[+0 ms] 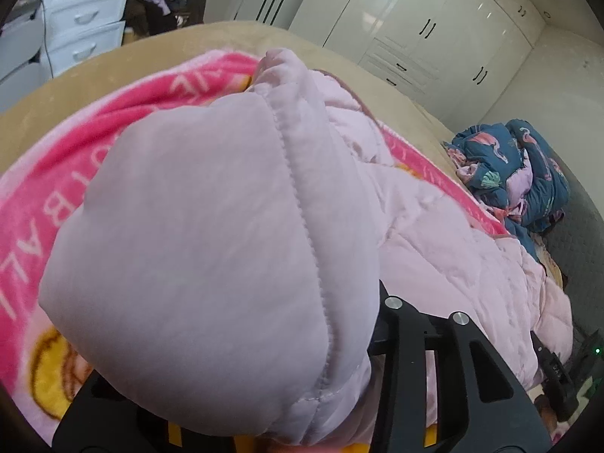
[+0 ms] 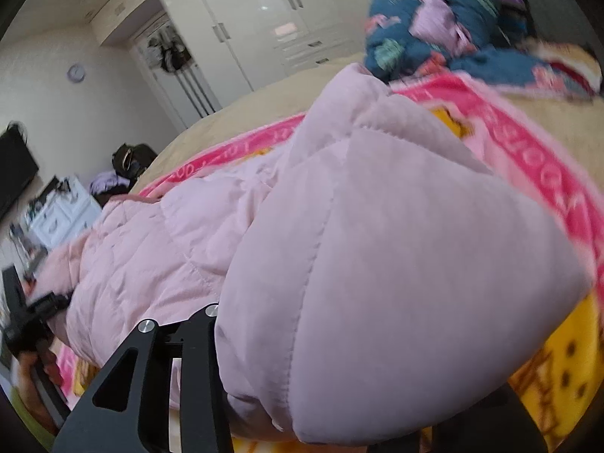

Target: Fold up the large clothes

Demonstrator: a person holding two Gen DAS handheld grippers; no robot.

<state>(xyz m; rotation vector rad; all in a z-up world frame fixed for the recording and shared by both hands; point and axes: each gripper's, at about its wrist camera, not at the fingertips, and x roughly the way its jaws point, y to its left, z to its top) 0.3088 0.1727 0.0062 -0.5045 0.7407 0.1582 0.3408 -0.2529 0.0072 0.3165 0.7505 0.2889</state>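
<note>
Pink quilted jacket [image 1: 196,245] is spread on the pink blanket [image 1: 151,87] over the bed [image 1: 75,83]. One jacket corner is clamped in each claw: left claw [image 1: 362,389], right claw [image 2: 241,389].

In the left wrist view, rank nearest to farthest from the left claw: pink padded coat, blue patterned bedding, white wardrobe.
1. Pink padded coat: draped over the left claw, fingers' tips hidden.
2. Blue patterned bedding: bunched at right, on the bed's far side.
3. White wardrobe: along the back wall.
</note>
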